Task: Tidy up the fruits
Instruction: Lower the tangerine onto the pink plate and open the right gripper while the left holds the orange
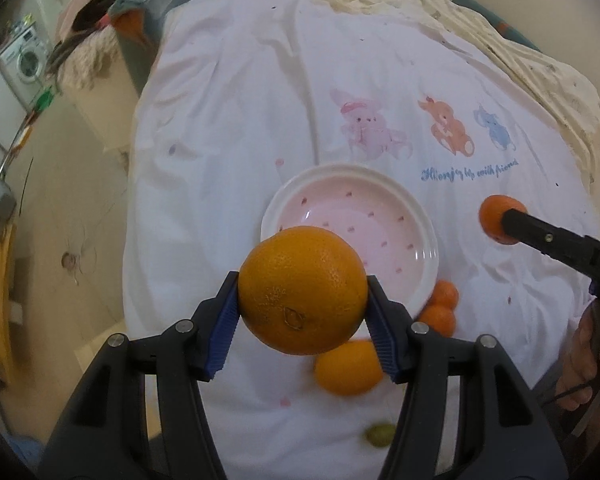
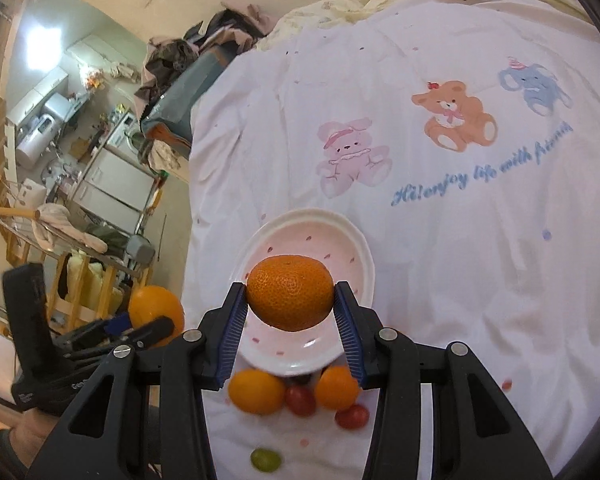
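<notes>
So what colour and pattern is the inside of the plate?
Pale pink with small darker pink flecks inside a white rim; the plate shows best in the left wrist view.

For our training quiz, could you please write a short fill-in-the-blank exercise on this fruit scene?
1. The left gripper is shut on a large ____.
2. The right gripper holds a mandarin above the pink ____.
3. The plate holds ____ fruit.
4. The small fruit nearest the camera is ____ in colour.

Missing words: orange; plate; no; green
</notes>
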`<state>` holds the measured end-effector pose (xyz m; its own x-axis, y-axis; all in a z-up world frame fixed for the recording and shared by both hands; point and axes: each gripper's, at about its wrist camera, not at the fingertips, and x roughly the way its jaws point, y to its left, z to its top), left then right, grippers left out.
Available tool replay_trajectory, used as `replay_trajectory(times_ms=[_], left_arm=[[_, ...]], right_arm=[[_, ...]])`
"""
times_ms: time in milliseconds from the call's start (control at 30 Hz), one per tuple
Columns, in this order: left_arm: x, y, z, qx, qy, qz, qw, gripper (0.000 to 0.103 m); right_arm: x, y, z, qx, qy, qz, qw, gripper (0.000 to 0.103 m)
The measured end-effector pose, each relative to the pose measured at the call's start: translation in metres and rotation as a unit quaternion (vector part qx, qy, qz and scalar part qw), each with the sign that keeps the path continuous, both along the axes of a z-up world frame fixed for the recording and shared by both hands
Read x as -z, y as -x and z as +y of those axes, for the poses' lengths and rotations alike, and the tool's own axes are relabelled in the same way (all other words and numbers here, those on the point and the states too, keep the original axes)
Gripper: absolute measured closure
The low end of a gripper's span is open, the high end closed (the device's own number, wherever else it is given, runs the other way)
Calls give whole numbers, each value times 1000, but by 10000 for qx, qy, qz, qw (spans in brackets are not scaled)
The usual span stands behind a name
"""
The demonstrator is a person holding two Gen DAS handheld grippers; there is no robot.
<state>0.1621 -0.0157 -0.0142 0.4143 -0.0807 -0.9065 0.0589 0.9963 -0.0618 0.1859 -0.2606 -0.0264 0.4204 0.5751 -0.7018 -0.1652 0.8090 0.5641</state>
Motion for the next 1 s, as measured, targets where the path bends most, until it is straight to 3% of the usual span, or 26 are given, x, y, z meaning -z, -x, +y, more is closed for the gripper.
replay_trajectory(times_ms=[200, 500, 733, 933, 1000], left_arm=[[16, -31, -9, 139, -157, 171, 9996, 48], [47, -47, -2, -102, 101, 536, 9985, 48], [50, -51, 4, -252, 180, 637, 9975, 47], [55, -53, 3, -267, 172, 729, 9968, 47], [55, -53, 4, -297, 165, 707, 9969, 47]], right_arm=[[27, -39, 15, -284, 86, 374, 9989, 57], [76, -78, 52, -655, 357, 1011, 9921, 57], [104, -88, 75, -795, 776, 1139, 9873, 57], [106, -89, 76, -743, 877, 966, 9887, 56], [105, -88, 76, -740, 911, 917, 9889, 51]])
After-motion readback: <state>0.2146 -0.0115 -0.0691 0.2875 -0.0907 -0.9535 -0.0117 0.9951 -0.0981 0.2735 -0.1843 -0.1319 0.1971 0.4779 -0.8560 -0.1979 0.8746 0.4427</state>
